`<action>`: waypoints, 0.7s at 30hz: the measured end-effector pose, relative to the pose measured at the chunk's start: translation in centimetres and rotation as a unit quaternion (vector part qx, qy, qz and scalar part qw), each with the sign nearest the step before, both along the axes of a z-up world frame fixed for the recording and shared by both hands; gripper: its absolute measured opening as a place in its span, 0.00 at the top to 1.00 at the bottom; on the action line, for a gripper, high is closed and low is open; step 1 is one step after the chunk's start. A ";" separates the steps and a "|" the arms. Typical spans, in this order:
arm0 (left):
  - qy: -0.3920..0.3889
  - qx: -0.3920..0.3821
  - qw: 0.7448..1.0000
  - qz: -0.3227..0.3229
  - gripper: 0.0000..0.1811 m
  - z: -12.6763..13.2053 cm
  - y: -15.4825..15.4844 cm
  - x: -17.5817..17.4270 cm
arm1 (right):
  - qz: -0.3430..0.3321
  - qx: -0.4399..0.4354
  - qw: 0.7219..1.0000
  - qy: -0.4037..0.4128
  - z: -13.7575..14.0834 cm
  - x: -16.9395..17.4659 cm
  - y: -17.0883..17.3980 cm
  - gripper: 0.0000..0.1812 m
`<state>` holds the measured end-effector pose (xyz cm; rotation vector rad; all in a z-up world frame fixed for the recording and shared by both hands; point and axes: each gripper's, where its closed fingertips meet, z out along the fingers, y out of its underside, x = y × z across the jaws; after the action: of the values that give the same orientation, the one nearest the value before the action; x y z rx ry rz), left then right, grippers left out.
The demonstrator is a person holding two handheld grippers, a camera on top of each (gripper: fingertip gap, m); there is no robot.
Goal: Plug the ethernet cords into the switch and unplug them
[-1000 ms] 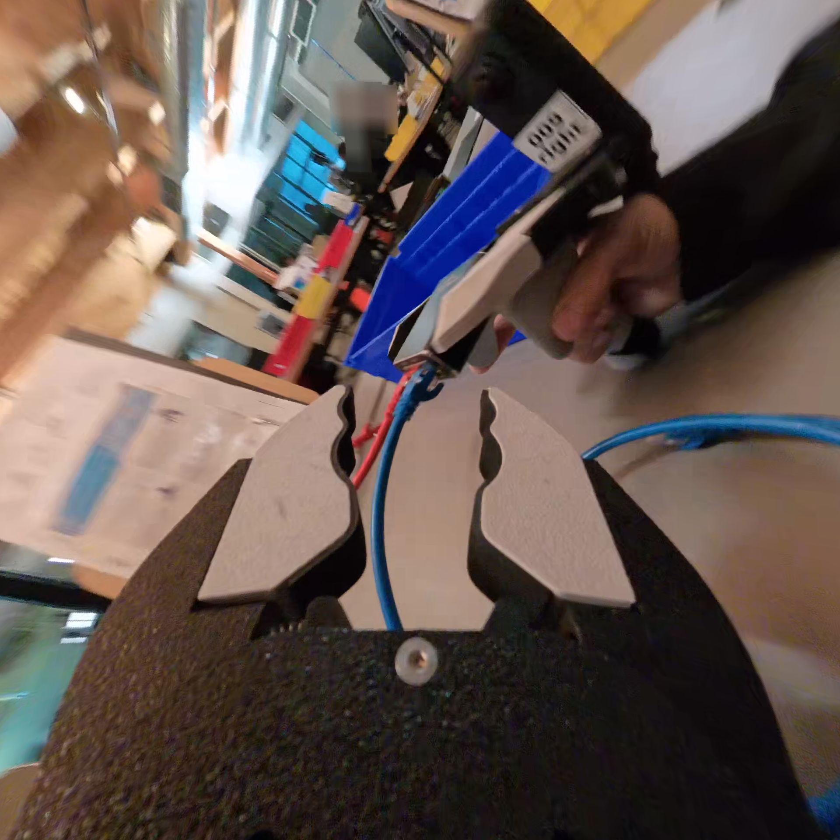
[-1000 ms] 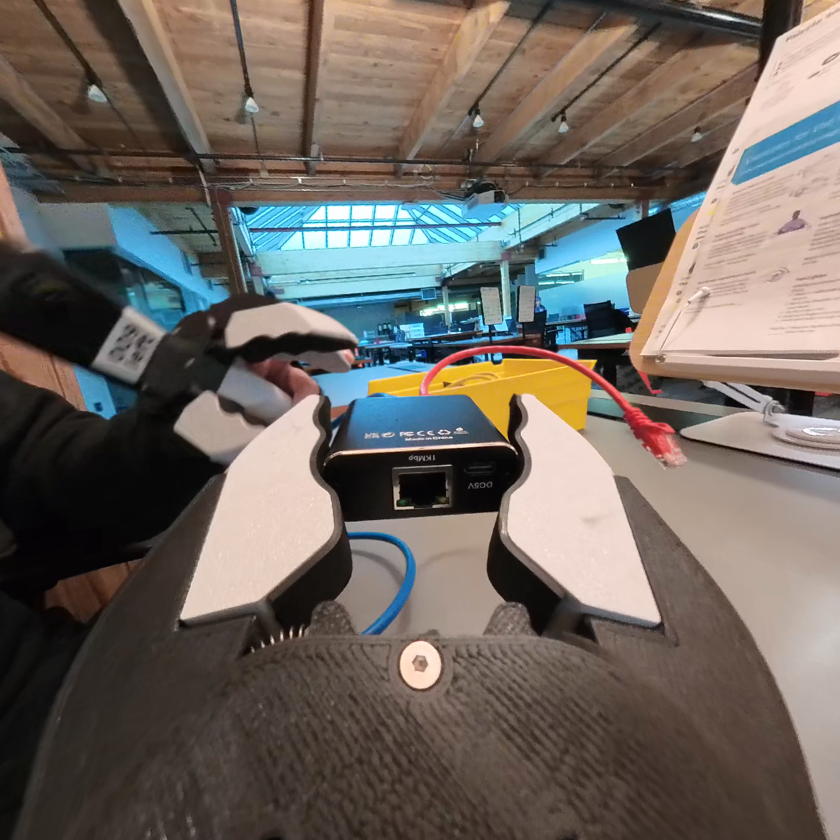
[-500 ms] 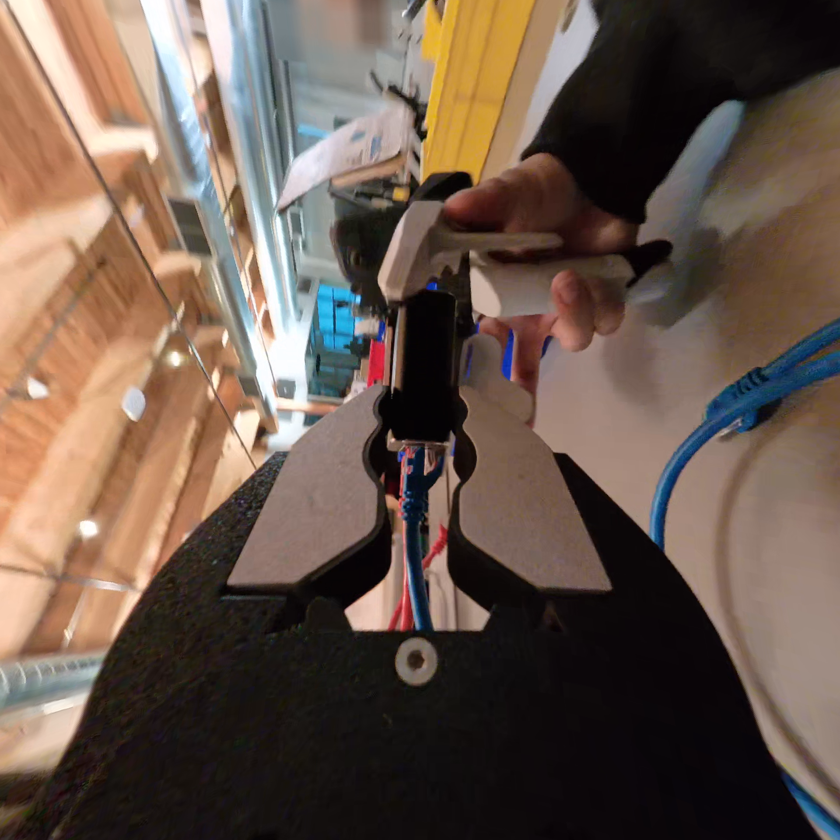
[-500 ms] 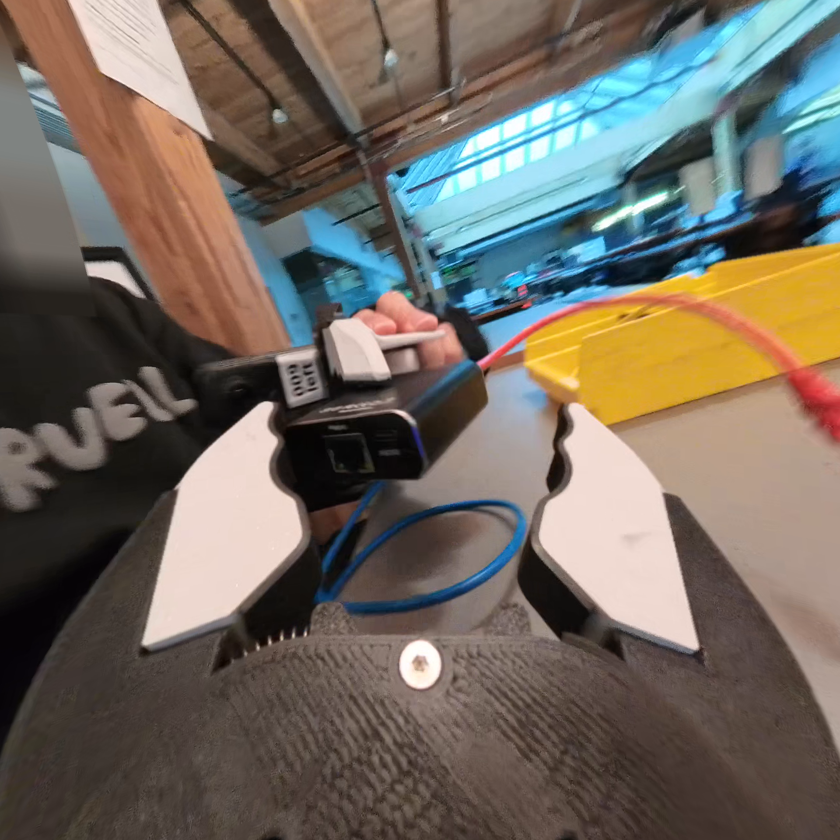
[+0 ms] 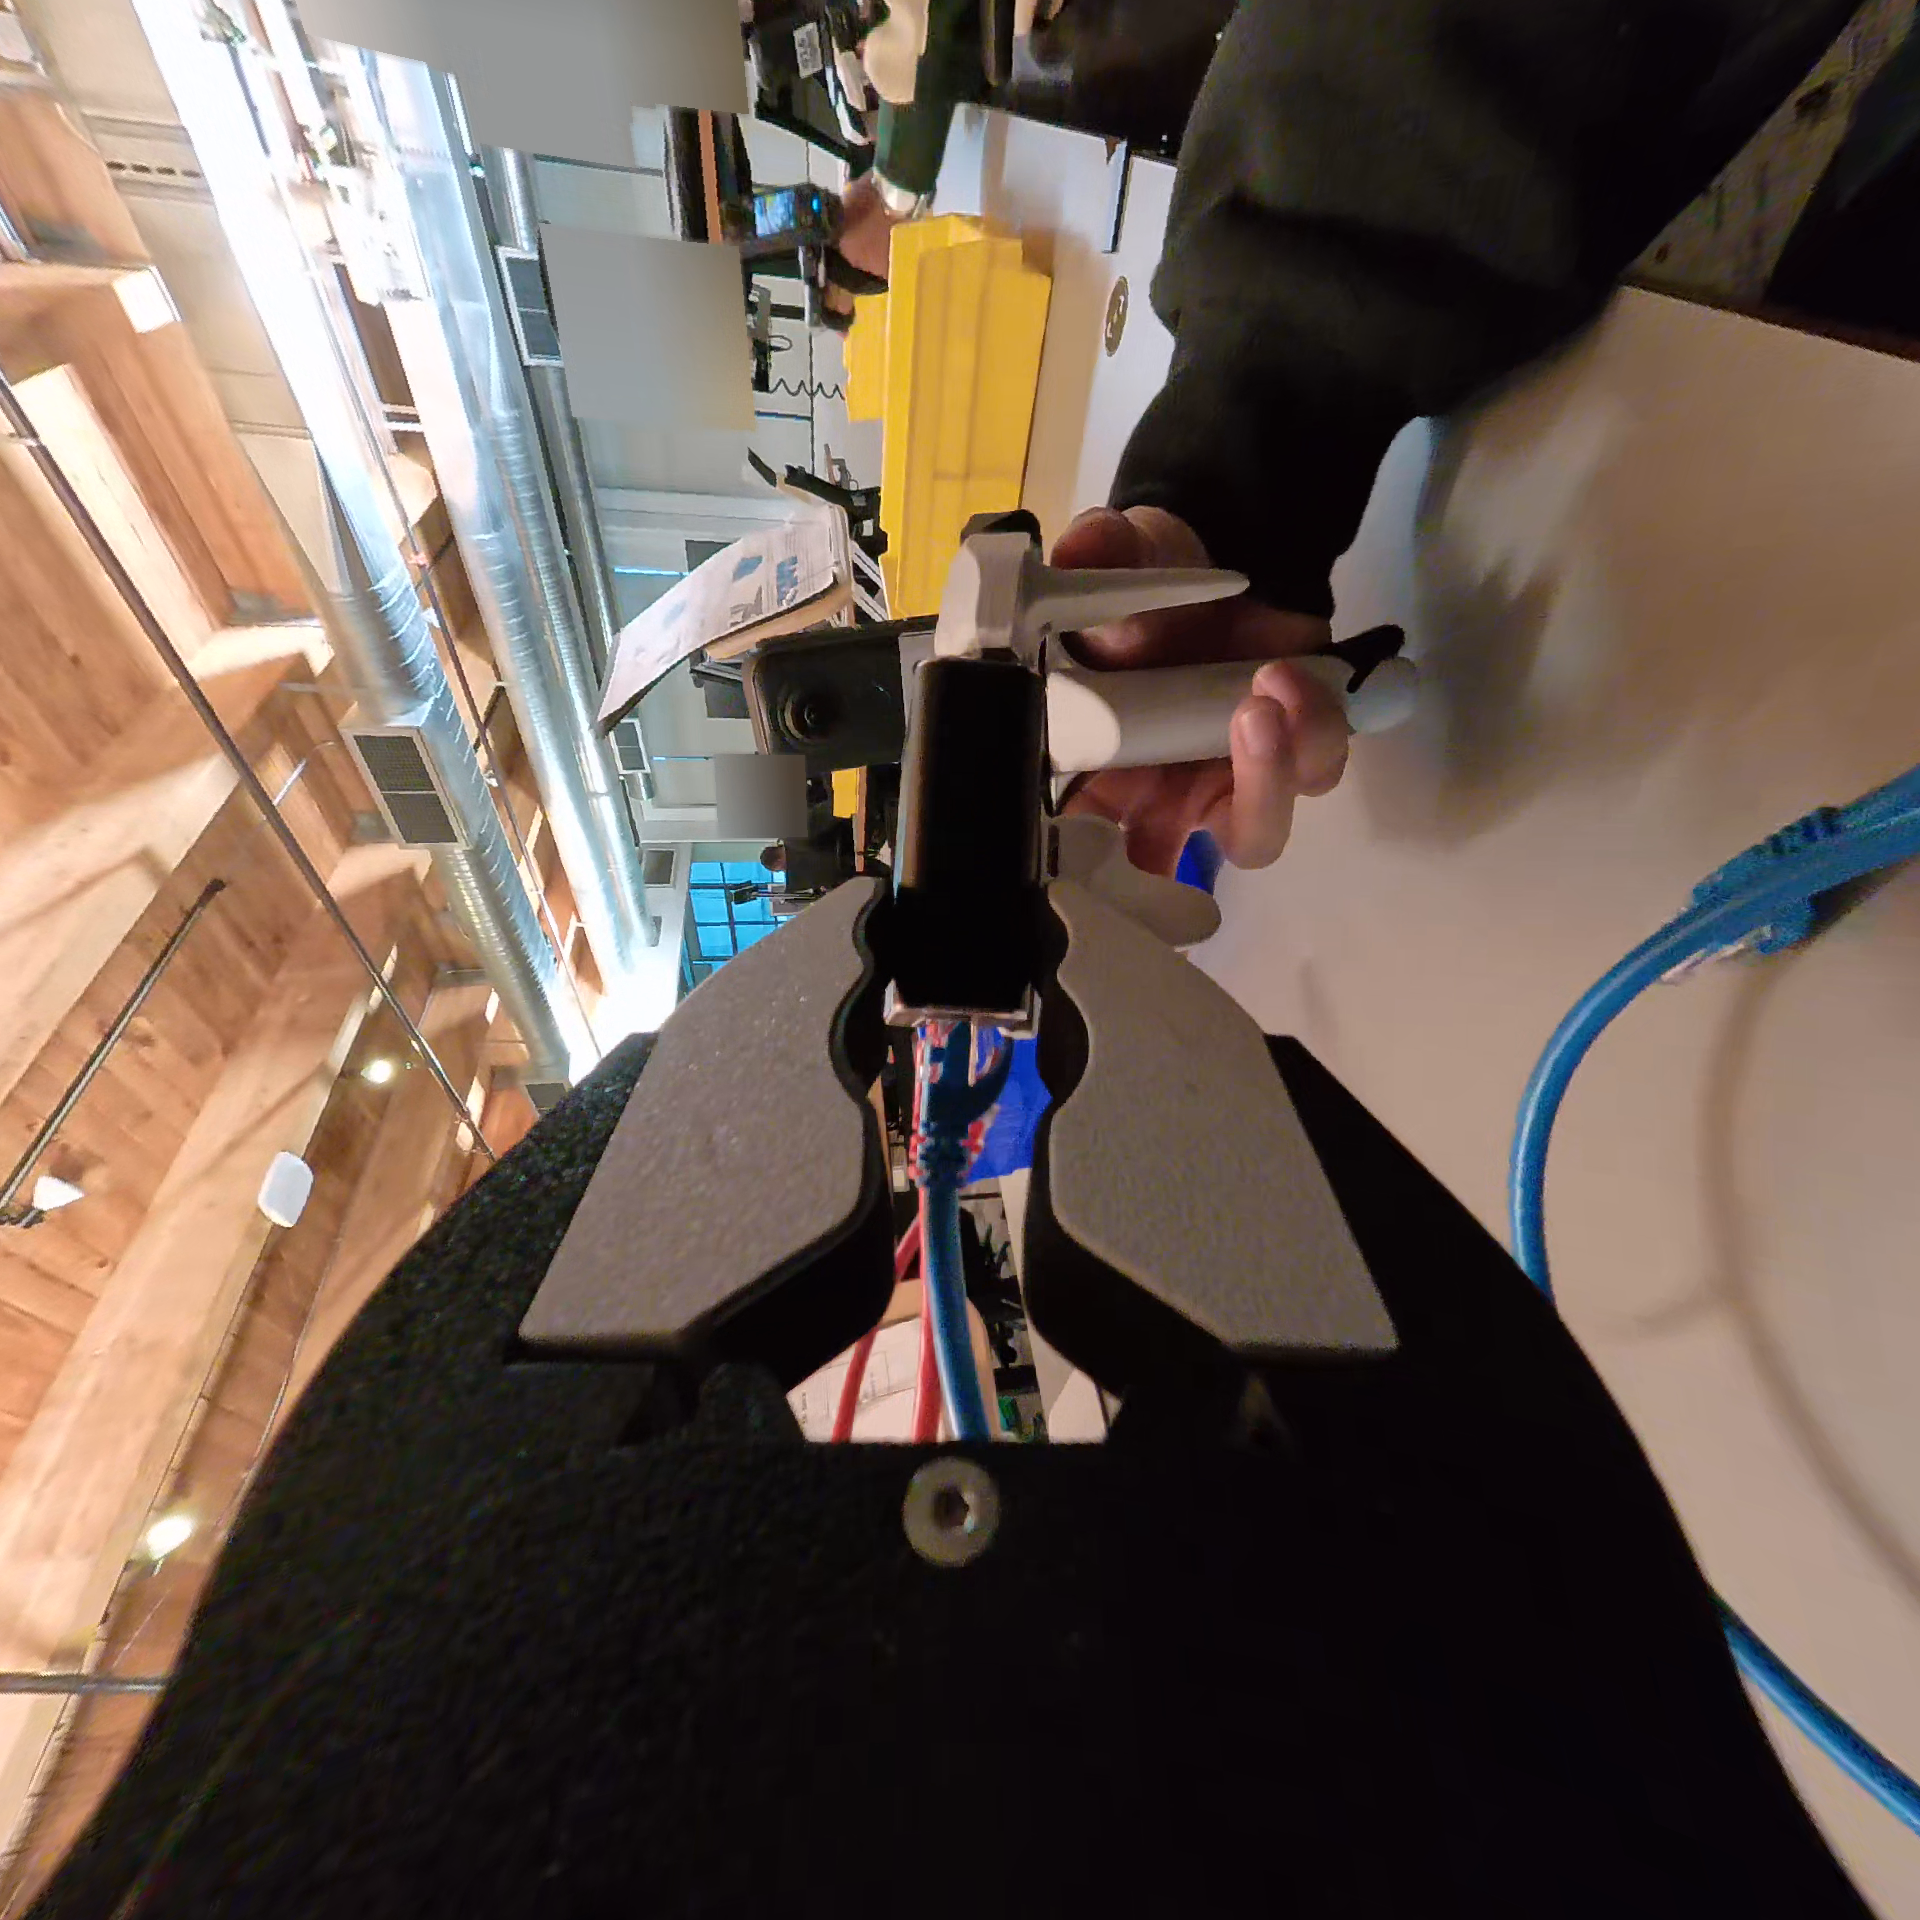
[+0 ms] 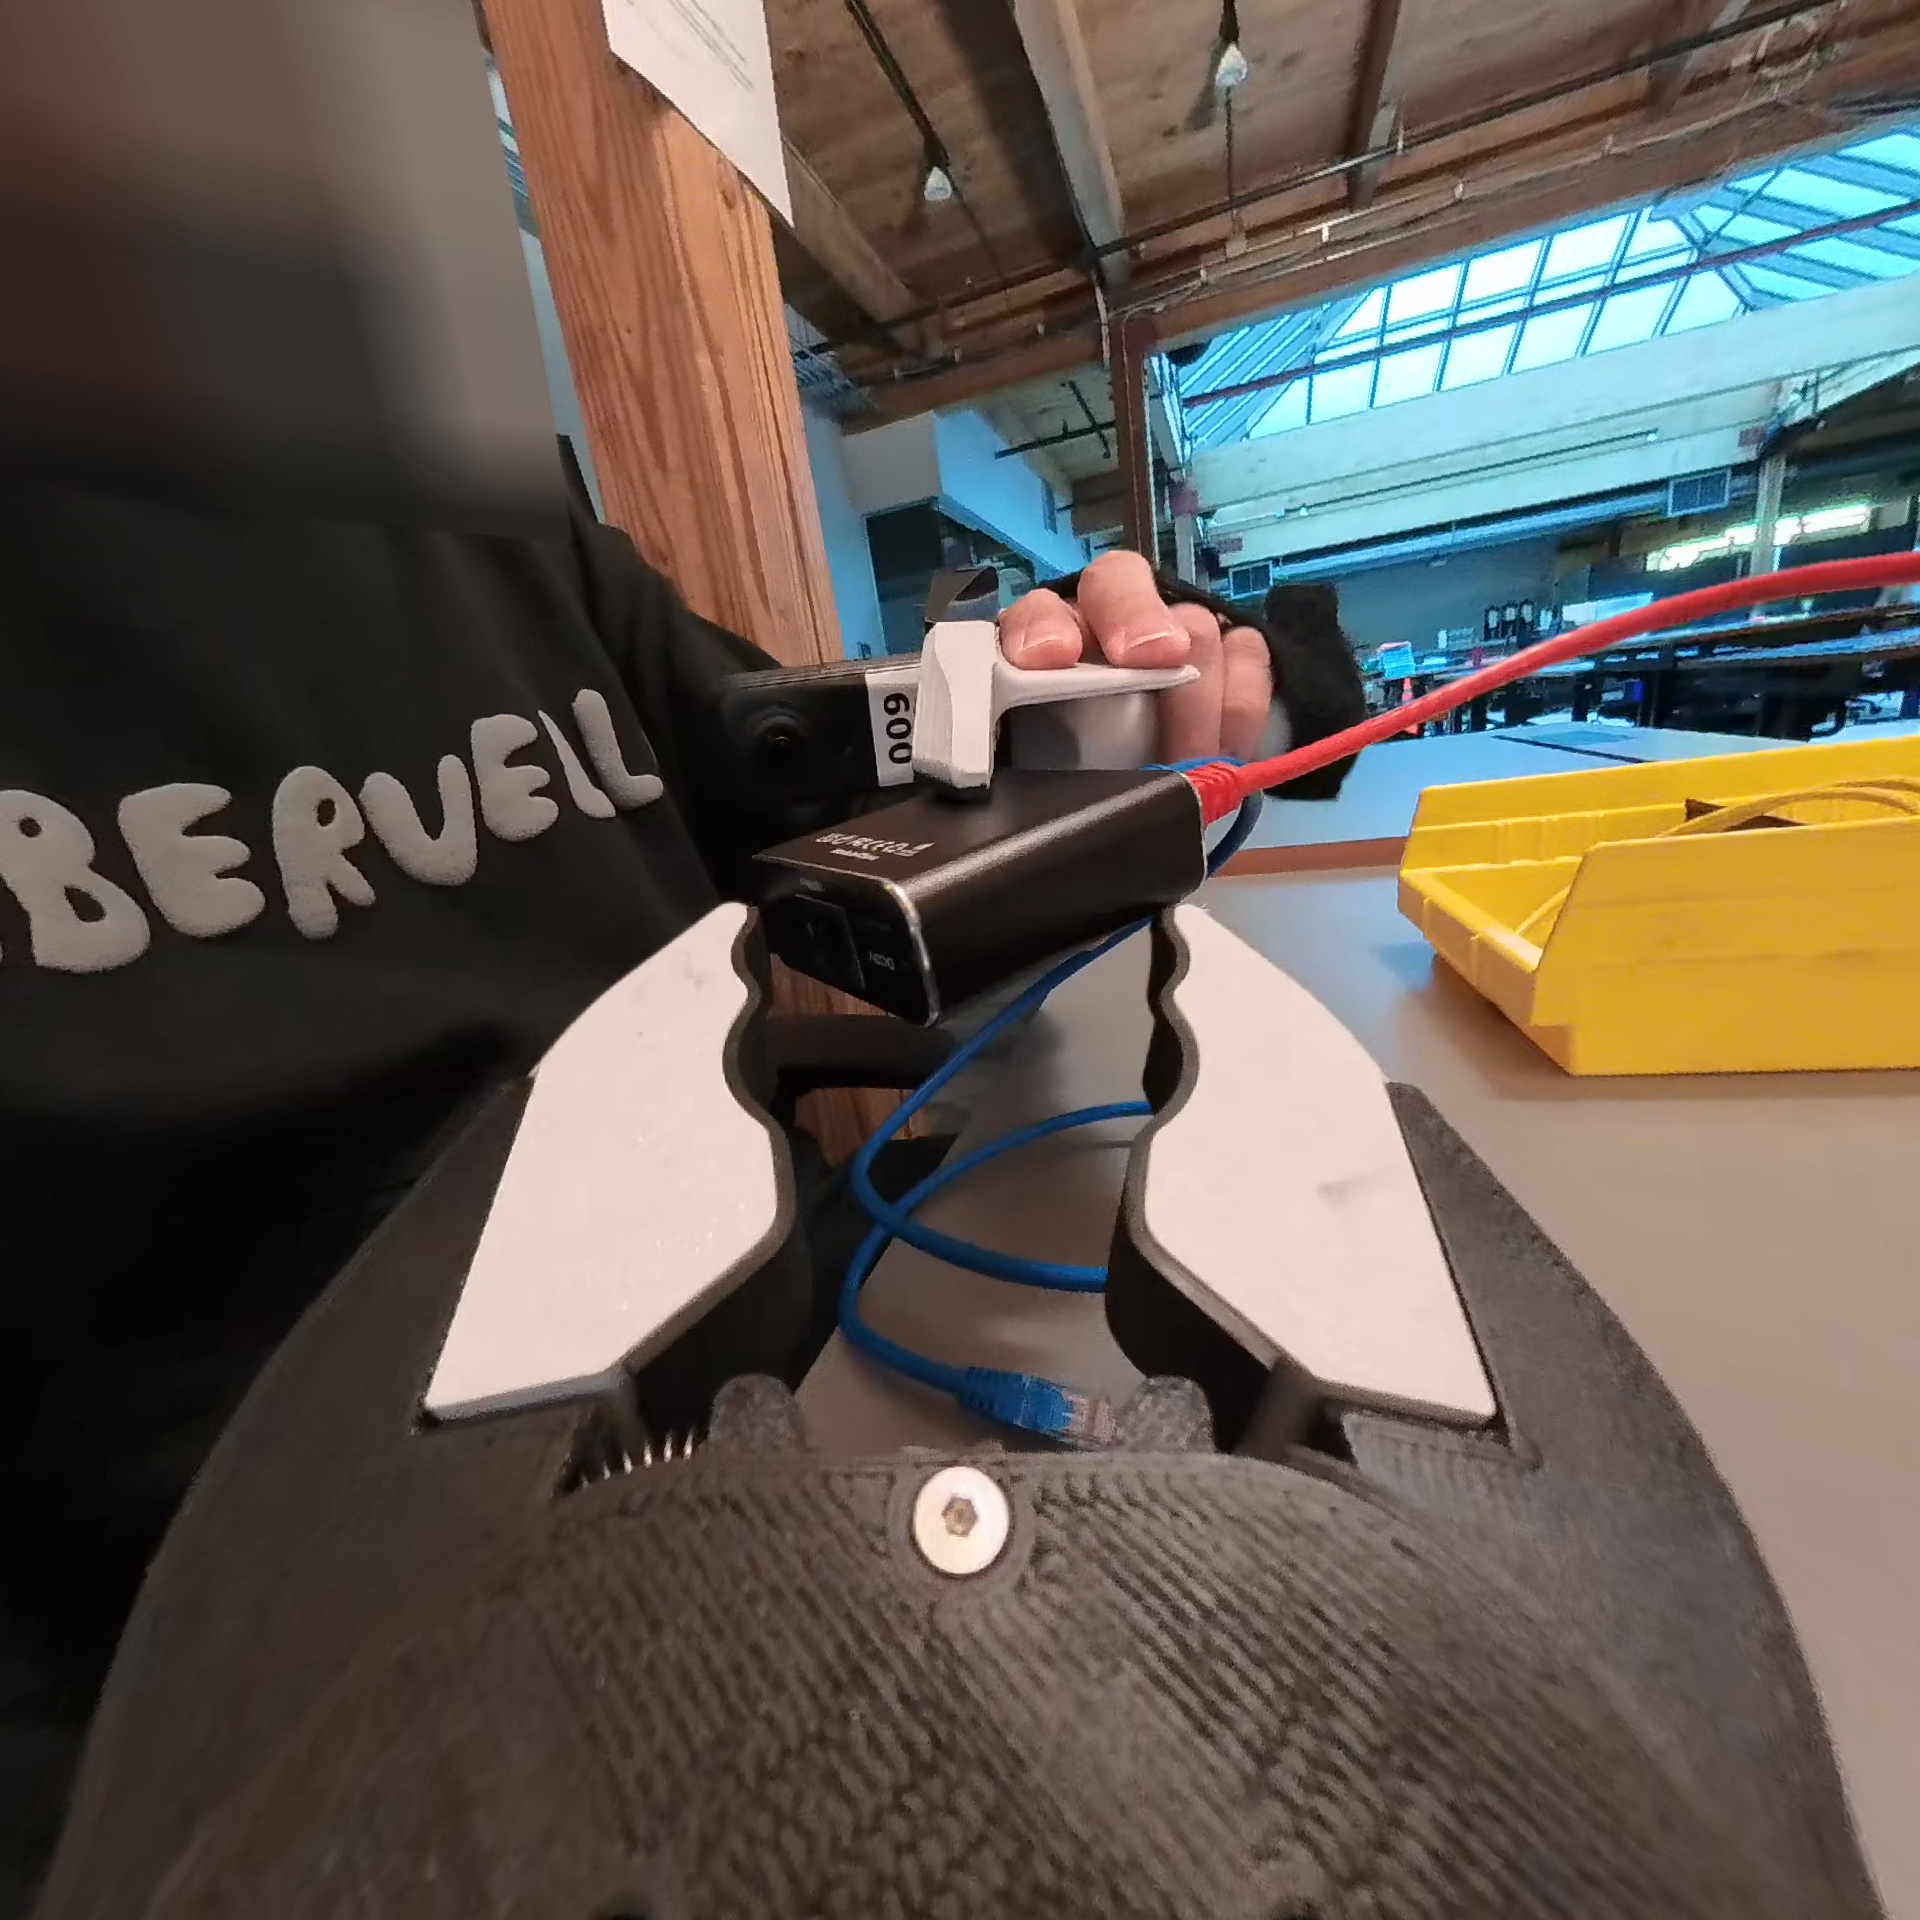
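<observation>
The small black metal-cased switch (image 5: 966,831) is held up off the pale grey tabletop (image 6: 1662,1195), clamped at its cabled end by the left gripper (image 5: 961,971). Lifted this way, its ports are free of the table and the other tool can work on it without the box sliding. The left gripper's grey pads are closed most of the way, pressing on the two opposite sides of the switch.

A blue ethernet cord (image 5: 951,1299) and a red ethernet cord (image 6: 1558,660) both run into the clamped end. They appear to be seated in the ports, though the plugs are partly hidden between the fingers. The blue cord's other end lies loose on the table, with its blue-booted plug (image 6: 1039,1403) just in front of the right gripper's base.

The right gripper (image 6: 956,935) faces the switch's free end. Its jaws stand wide apart and hold nothing, and the switch's corner sits between the fingertips without clear contact. That open stance probably readies it to take a cord or the box. A yellow plastic bin (image 6: 1662,935) sits farther along the table, well apart.
</observation>
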<state>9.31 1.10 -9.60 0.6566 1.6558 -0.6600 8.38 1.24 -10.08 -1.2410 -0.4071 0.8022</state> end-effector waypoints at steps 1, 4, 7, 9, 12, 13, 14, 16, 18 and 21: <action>0.000 -0.002 1.000 -0.002 0.87 0.1 0.0 -0.1 | -0.001 0.006 1.000 0.002 0.2 0.0 0.0 0.61; 0.010 0.002 1.000 -0.008 0.87 0.1 -0.1 -0.4 | -0.013 0.022 0.999 0.022 0.8 0.4 0.3 0.55; 0.013 0.020 1.000 -0.014 0.87 -0.4 -0.4 -0.7 | 0.010 0.019 0.999 0.031 0.9 0.1 -0.2 0.57; 0.018 0.020 0.999 -0.020 0.87 -0.6 -0.5 -0.9 | 0.012 0.022 1.000 0.018 0.7 -0.2 -0.3 0.58; 0.028 0.020 0.999 -0.025 0.87 -0.7 -0.3 -1.0 | 0.013 0.011 1.000 0.018 0.7 -0.4 -0.1 0.59; 0.032 0.018 0.999 -0.025 0.87 -0.7 -0.1 -1.1 | 0.011 0.009 1.000 0.013 0.6 -0.5 0.0 0.58; 0.031 0.018 0.999 -0.024 0.87 -0.7 0.0 -1.0 | 0.002 0.015 1.000 0.007 0.6 -0.4 0.1 0.58; 0.039 0.020 0.999 -0.024 0.87 -0.8 0.5 -0.9 | -0.014 0.019 1.000 -0.005 0.6 -0.4 0.6 0.59; 0.050 0.020 0.998 -0.023 0.87 -0.8 0.8 -0.9 | -0.020 0.024 1.000 -0.001 0.8 -0.4 0.9 0.58; 0.057 0.037 0.997 -0.026 0.87 -1.4 0.8 -1.0 | -0.032 0.024 0.999 -0.013 0.9 -1.0 1.8 0.55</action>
<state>8.36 1.90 -10.96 0.7289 1.7805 -0.6852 7.39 3.01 -9.13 -1.2146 -0.4041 0.7189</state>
